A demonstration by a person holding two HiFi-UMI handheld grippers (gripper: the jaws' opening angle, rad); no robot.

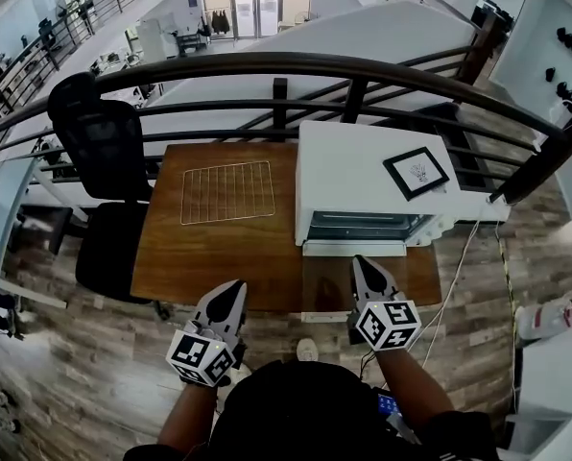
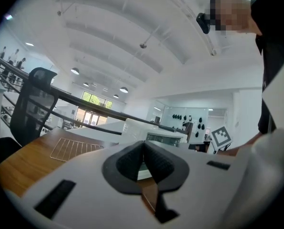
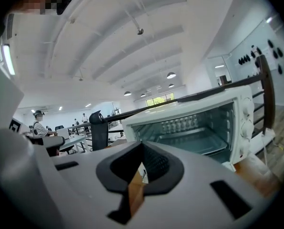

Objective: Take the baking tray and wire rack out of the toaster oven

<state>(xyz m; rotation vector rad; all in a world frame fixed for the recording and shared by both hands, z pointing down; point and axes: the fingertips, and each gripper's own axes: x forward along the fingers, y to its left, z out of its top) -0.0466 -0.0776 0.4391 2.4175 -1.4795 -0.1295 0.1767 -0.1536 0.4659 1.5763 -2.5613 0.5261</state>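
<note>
Toaster oven (image 1: pixel 377 185), white, door dropped open, on my bench (image 1: pixel 176 257). Wire rack (image 1: pixel 226 191): flat on the bench, left of the oven and apart from it. Baking tray (image 3: pixel 201 144): inside the oven, low in its cavity. My left hand-held gripper (image 1: pixel 230 296): jaws together, empty, in front of the oven and to its left. My right hand-held gripper (image 1: pixel 365 272): jaws together, empty, just before the oven's door.

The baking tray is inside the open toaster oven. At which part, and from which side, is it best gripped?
Grip the front rim of the baking tray, near its middle, coming level from the front through the open toaster oven. It lies flat inside, and the oven walls shut off its other sides.
</note>
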